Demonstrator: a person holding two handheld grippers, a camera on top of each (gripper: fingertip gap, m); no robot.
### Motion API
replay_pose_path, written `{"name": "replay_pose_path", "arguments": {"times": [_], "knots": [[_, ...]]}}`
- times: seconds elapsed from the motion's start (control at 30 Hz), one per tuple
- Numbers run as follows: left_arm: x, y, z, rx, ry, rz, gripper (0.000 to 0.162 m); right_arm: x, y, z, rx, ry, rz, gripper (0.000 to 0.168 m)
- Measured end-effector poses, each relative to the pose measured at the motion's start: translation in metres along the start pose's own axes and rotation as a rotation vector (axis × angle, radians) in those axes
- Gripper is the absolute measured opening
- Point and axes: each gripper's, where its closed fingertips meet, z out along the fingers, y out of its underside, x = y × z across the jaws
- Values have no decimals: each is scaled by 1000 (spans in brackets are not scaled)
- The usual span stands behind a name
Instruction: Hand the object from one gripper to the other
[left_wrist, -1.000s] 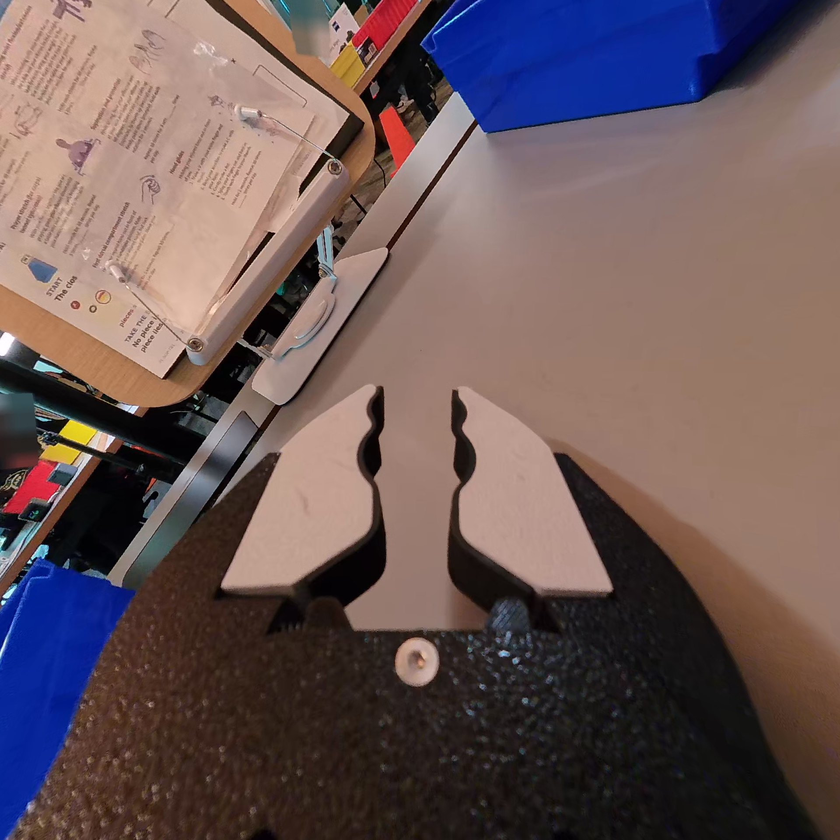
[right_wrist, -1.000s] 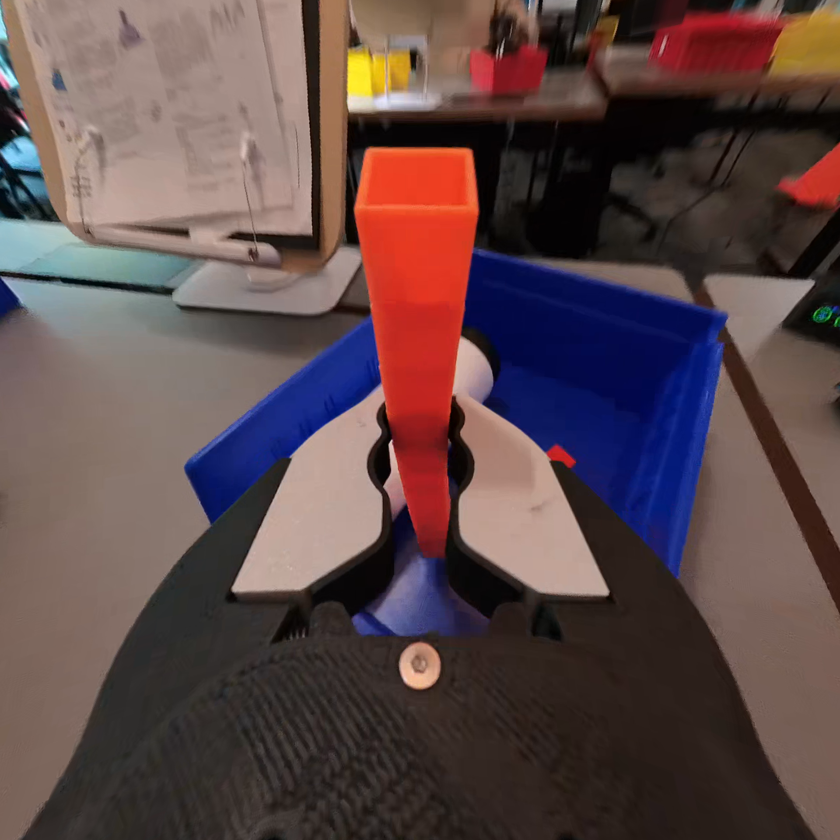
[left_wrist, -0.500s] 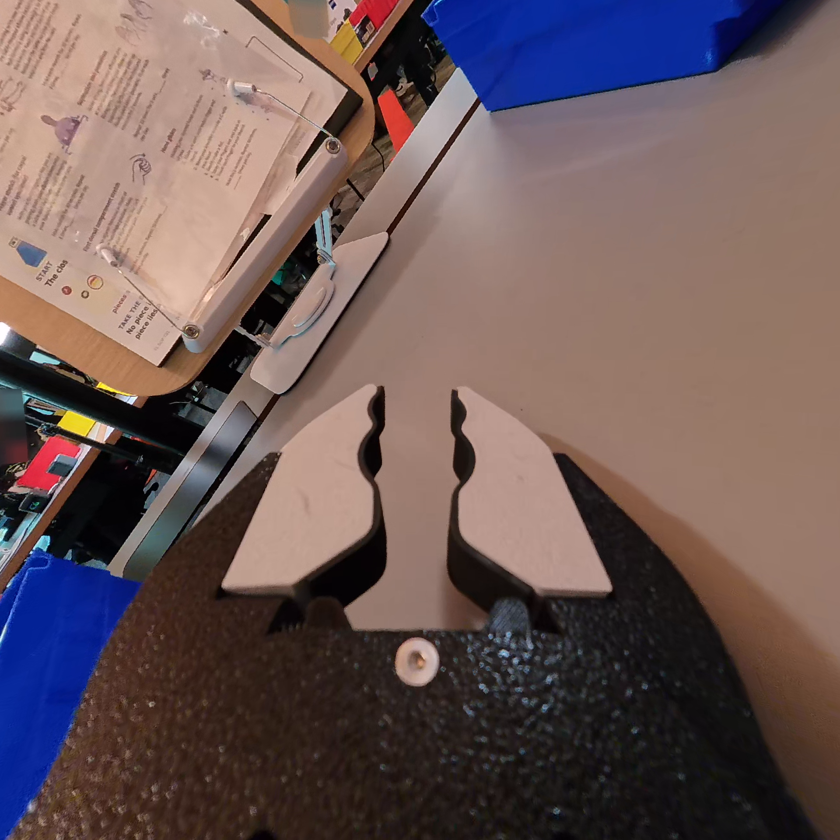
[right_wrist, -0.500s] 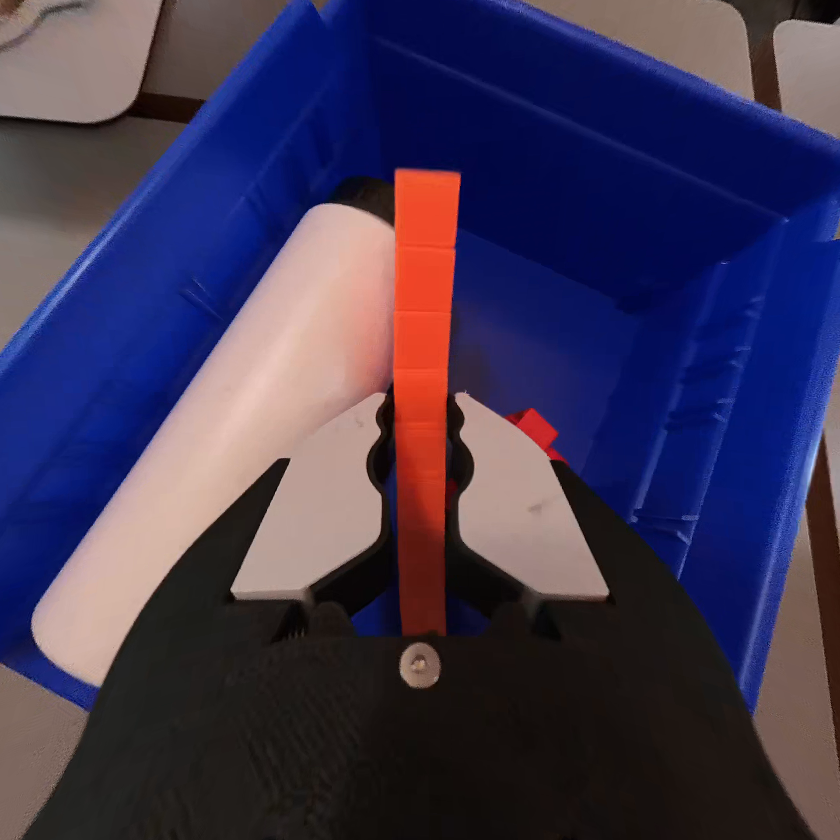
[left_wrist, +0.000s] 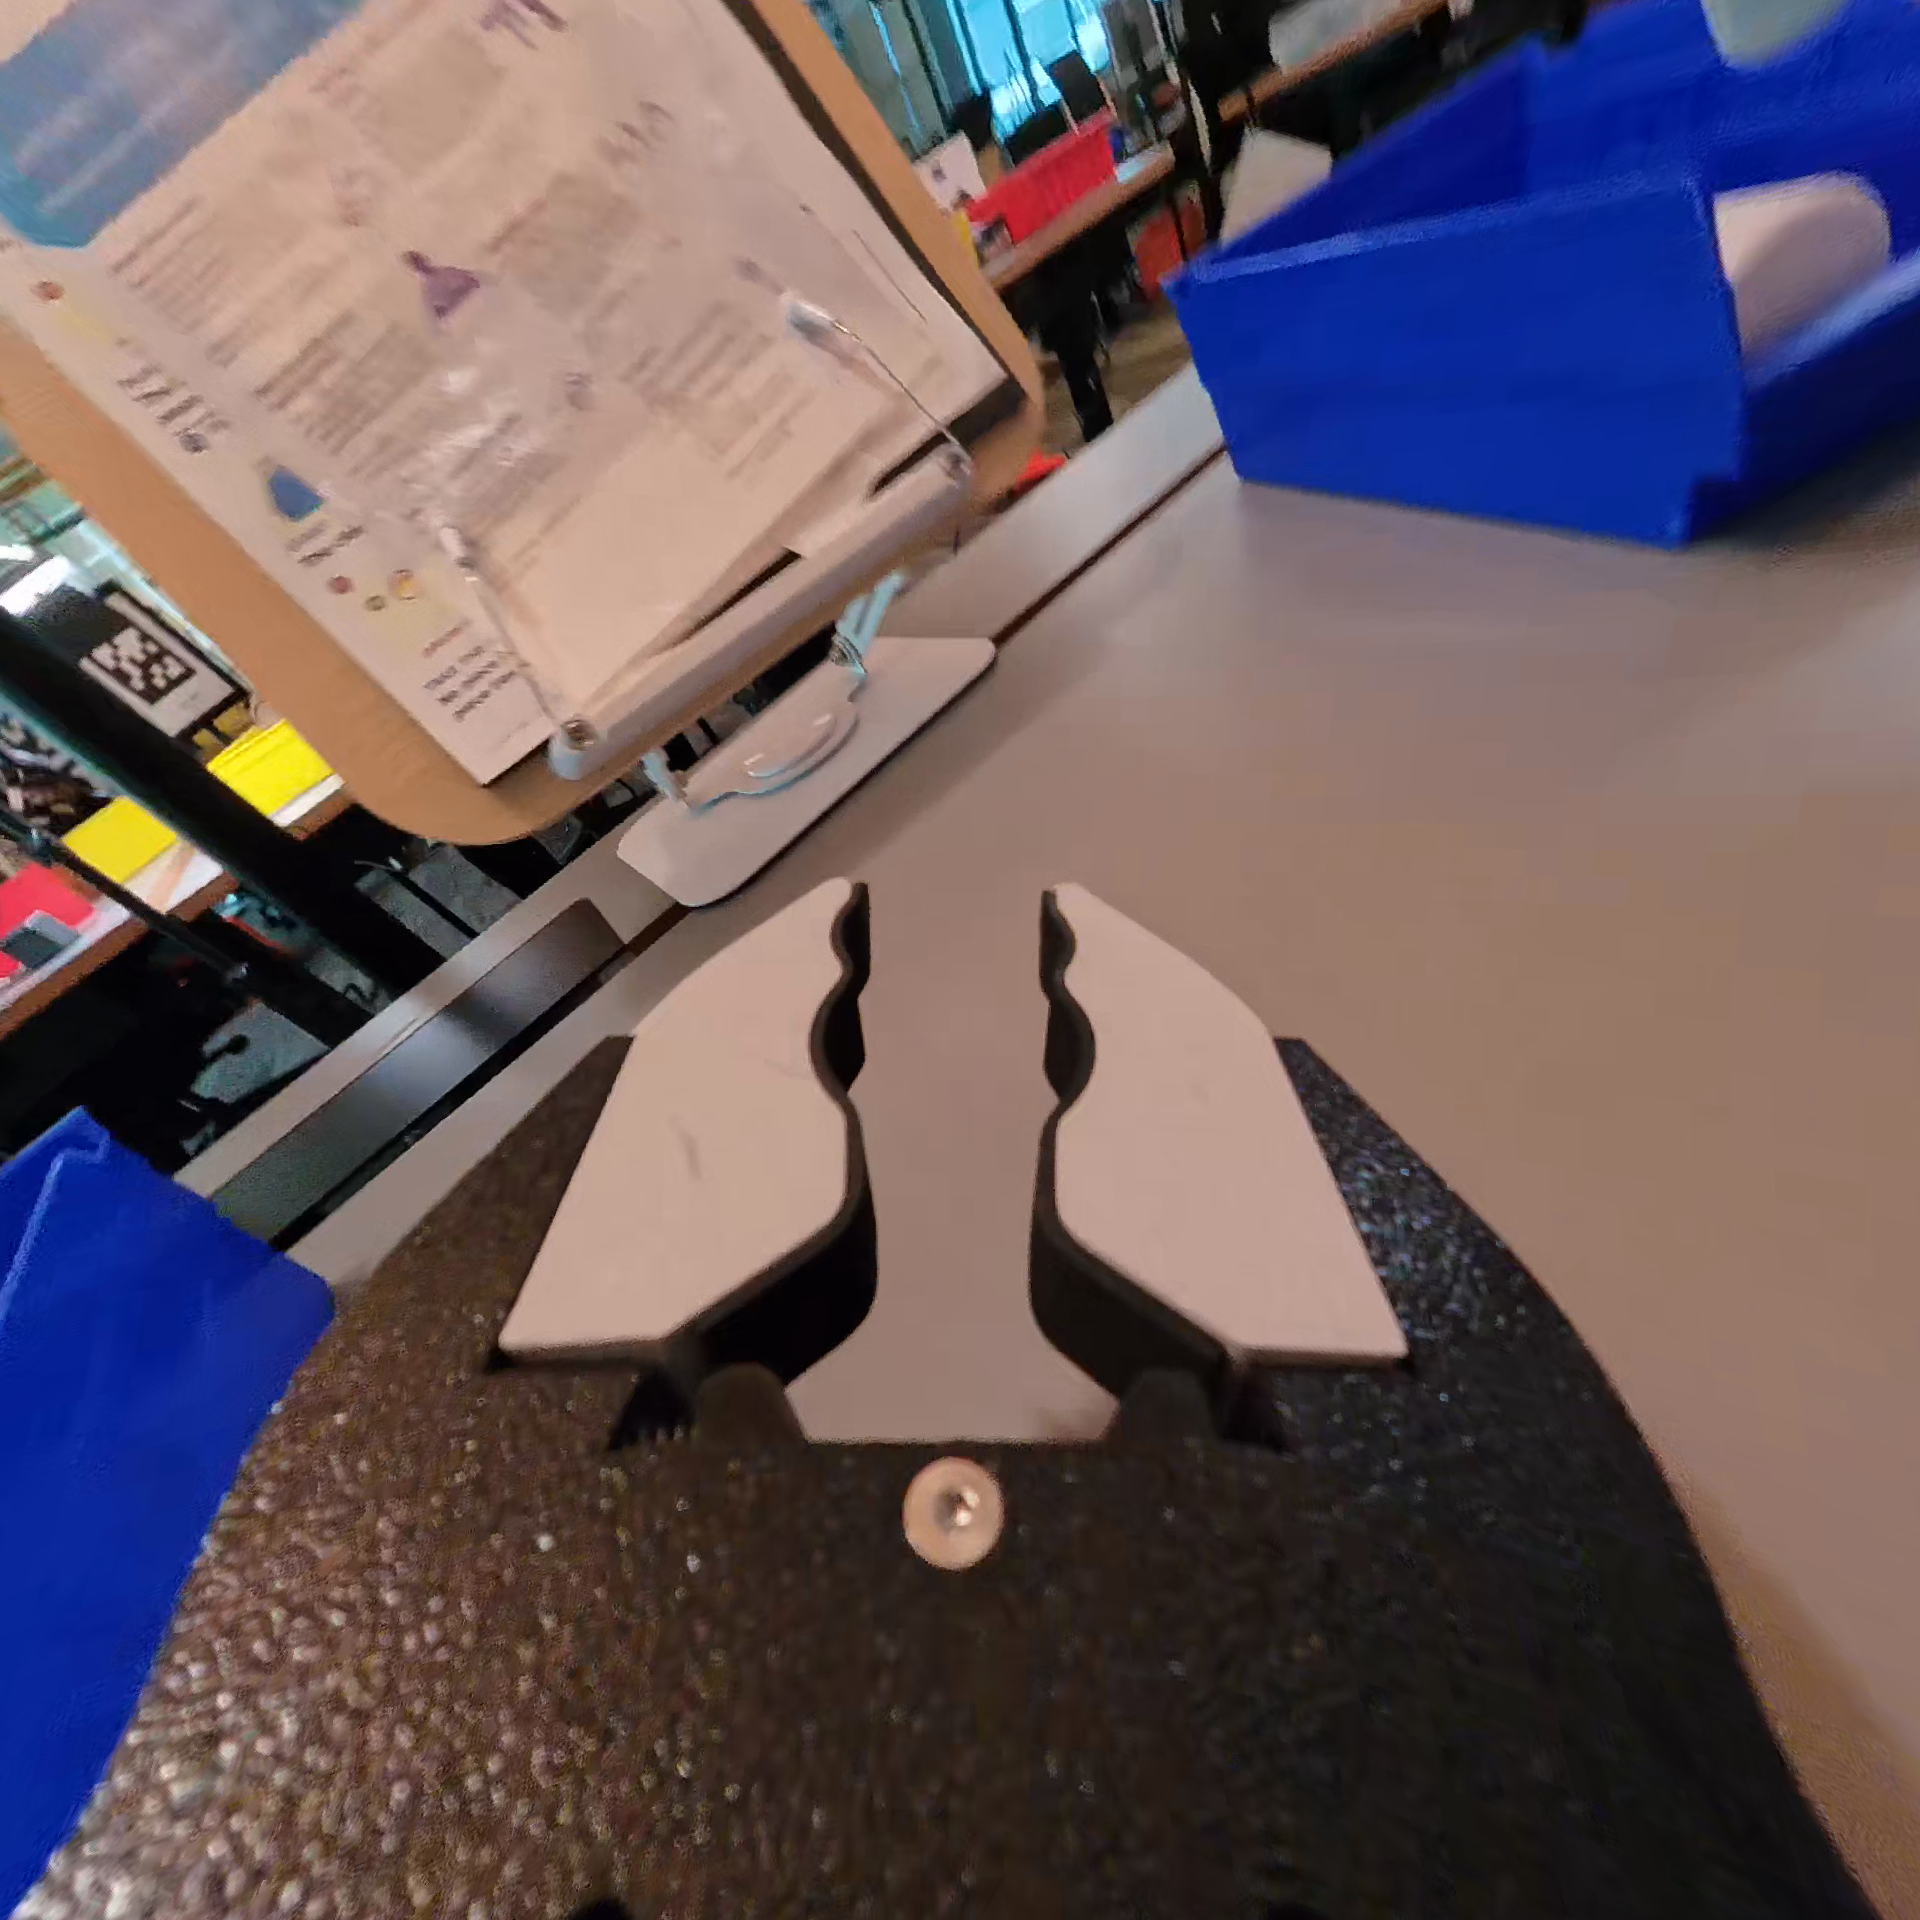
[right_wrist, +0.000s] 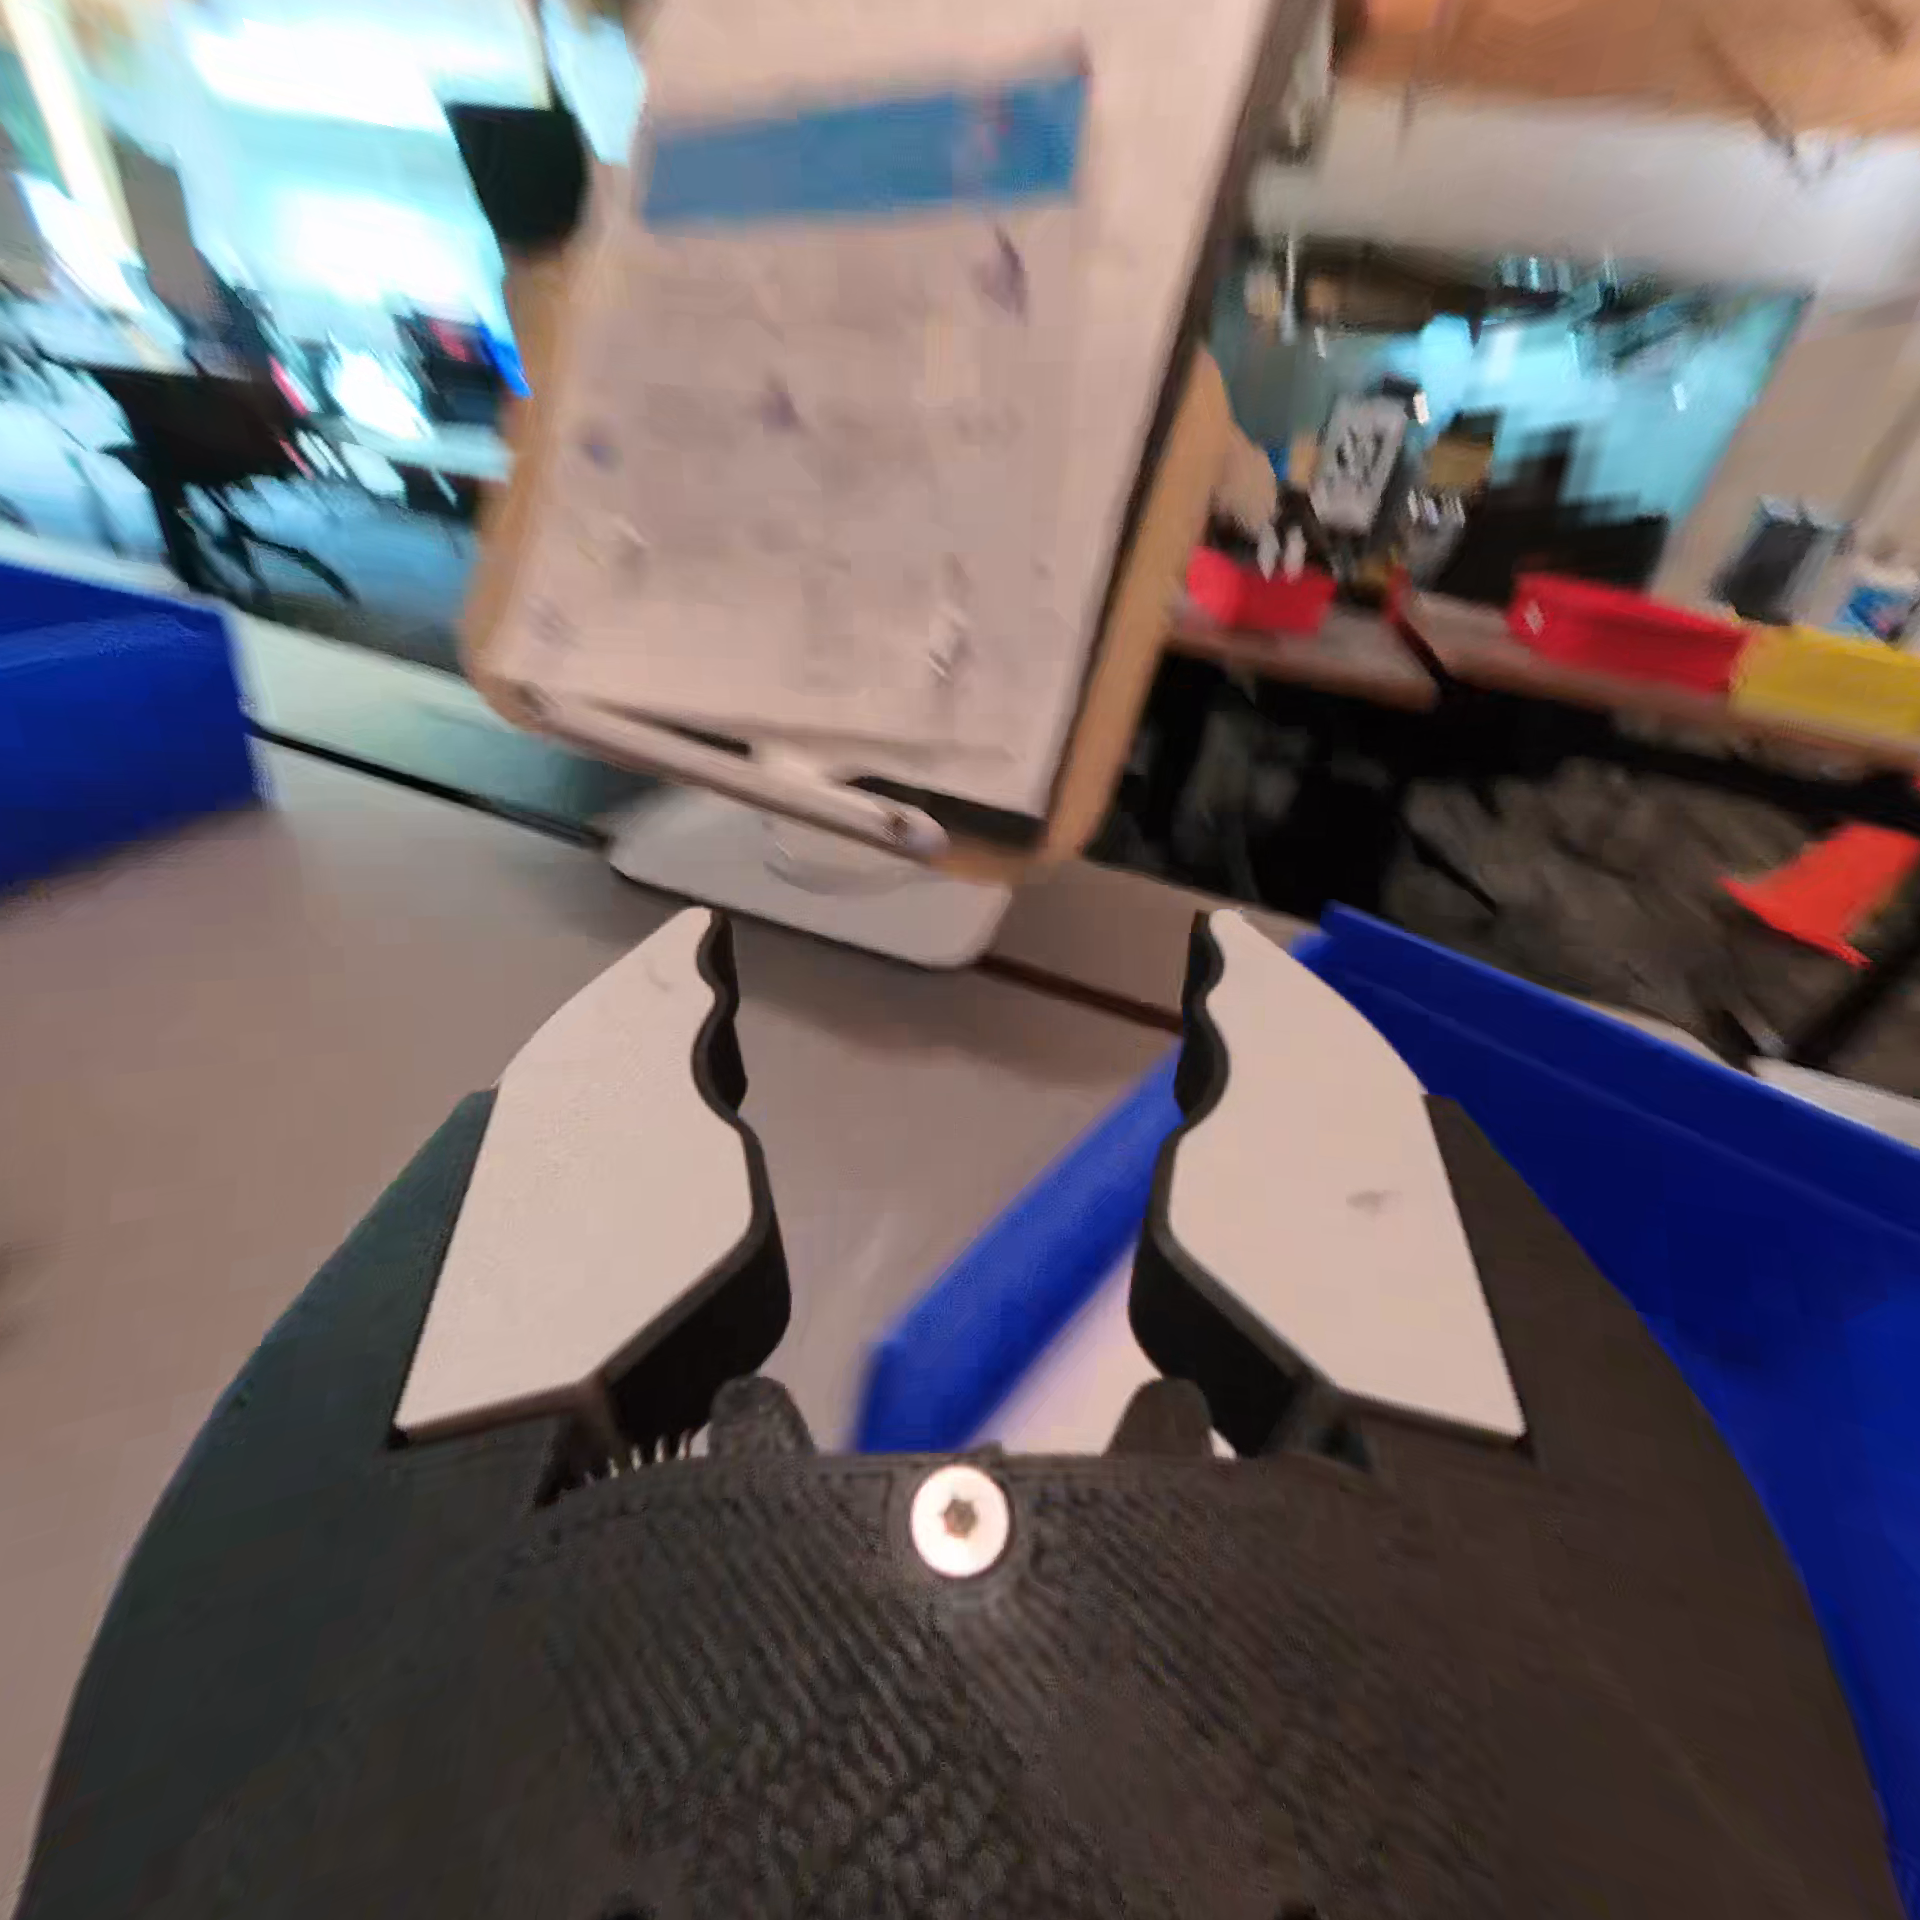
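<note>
Your right gripper (right_wrist: 956, 935) has its jaws spread wide with nothing between them, and your left gripper (left_wrist: 951, 904) has its jaws parted by a narrower gap, also with nothing in it. No object is held by either one, so the handover has nothing to work with yet, and the object itself cannot be picked out with any certainty. Neither view shows a thing lying ahead of the jaws on the grey table (left_wrist: 1455, 831), so you cannot judge its long axis or its look from here. The likeliest place to search is the blue bin (right_wrist: 1621, 1122), whose rim runs beneath and off to the right of your right jaws; in the left wrist view the same bin (left_wrist: 1455, 343) sits well ahead and to the right of the left jaws, with a pale rounded thing (left_wrist: 1797, 249) showing over its wall. What that pale thing is cannot be told. By this reckoning your right gripper is much the nearer to the bin, practically over its edge, so it looks the natural one to reach in first. A paper sheet on a stand (right_wrist: 831, 468) rises beyond both pairs of jaws; the right view is badly blurred.
</note>
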Motion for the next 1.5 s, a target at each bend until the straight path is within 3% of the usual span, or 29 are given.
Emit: {"name": "replay_pose_path", "arguments": {"times": [0.2, 0.27, 0.37, 0.53, 0.73, 0.87, 1.0, 1.13, 1.2, 1.37, 1.43, 1.5], "knots": [[-63, -5, -52, 12, -116, -229, 31, -101, -11, -7, 200, -179, -34, 69], [-96, 13, -84, -33, -192, -376, 31, -124, -8, -7, 216, -220, -97, 63], [-142, 57, -138, -100, -322, -669, 30, -148, 7, -2, 162, -283, -124, 66], [-192, 120, -203, -208, -536, -851, 34, -160, 18, 1, 126, -313, -163, 67], [-192, 145, -183, -250, -482, -991, 42, -155, 22, 3, 120, -307, -151, 66], [-208, 144, -179, -249, -561, -934, 37, -155, 27, 5, 110, -308, -136, 66], [-213, 142, -173, -264, -544, -951, 39, -161, 31, 5, 99, -327, -160, 67], [-211, 143, -168, -239, -469, -1019, 10, -167, 33, 5, 91, -334, -224, 67], [-212, 143, -167, -226, -459, -1027, 3, -169, 35, 5, 92, -334, -263, 67], [-215, 142, -166, -184, -439, -1085, 12, -179, 41, 5, 84, -362, -302, 67], [-215, 144, -165, -198, -433, -1070, 2, -181, 43, 5, 80, -360, -321, 67], [-213, 140, -165, -170, -419, -1061, 2, -181, 44, 5, 76, -355, -341, 67]]}}
